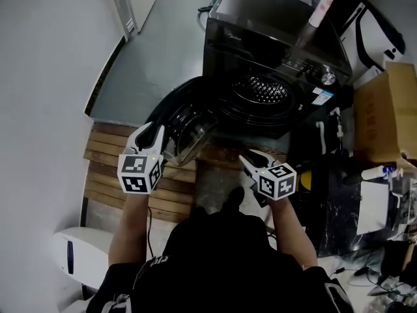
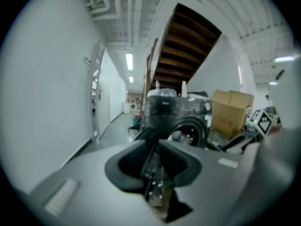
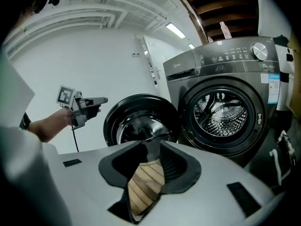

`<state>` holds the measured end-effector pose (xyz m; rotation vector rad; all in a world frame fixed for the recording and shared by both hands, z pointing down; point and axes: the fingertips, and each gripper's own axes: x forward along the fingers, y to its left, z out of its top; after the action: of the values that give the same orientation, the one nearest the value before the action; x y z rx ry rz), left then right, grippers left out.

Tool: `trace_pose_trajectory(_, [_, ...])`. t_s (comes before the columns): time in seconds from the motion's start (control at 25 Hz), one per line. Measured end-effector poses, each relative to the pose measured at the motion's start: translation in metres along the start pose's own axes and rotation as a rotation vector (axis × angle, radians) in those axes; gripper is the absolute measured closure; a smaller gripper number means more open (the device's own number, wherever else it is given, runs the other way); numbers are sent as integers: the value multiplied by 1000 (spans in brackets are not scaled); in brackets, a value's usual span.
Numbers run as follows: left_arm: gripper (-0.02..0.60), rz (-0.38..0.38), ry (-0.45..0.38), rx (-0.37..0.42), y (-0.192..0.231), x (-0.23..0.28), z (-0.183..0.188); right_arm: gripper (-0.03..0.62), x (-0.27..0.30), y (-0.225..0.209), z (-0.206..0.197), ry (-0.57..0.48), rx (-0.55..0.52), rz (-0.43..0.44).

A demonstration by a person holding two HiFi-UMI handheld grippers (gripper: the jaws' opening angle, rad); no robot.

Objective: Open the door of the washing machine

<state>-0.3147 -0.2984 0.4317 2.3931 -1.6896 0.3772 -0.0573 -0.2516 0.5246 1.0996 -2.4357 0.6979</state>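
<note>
A: Where's the washer?

B: The dark grey front-loading washing machine [image 1: 273, 38] stands at the far edge of the brown slatted wooden platform [image 1: 111, 175]. Can't tell if it sits on the slats or on the floor behind.

A: And the door?

B: The round black door with a glass bowl centre [image 1: 189, 128] is swung wide open to the left in the head view. It hangs over the platform's far right corner. The perforated steel drum [image 1: 260, 90] is in plain sight.

A: Left gripper?

B: The white left gripper [image 1: 154, 130] (marker cube on top) is up in the air just beside the door's outer rim. It isn't touching the rim, per the right gripper view. Fingers are released w/ only a narrow slit between the jaws and nothing gripped. Shiny door glass shows thru the slit.

A: Right one?

B: The white right gripper [image 1: 247, 160] is near the platform's right edge, in front of the machine. It's apart from door & drum and points toward the opening. Jaws are slack w/ a narrow gap, holding nothing. Wooden slats show thru the gap.

A: Anything else?

B: A brown cardboard box [image 1: 384, 109] stands just beside the machine on the right.
</note>
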Motion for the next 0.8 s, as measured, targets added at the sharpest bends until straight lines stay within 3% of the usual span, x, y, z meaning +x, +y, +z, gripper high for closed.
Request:
trace_pose_trajectory(0.52, [508,-135,-48,-103,-120,117,63,534,-14,-113,64,-93,-30,-35])
trace_pose_trajectory(0.8, [531,-176,-48,-113,-186,154,71,566,-21,-135,80,-121,-57,-19])
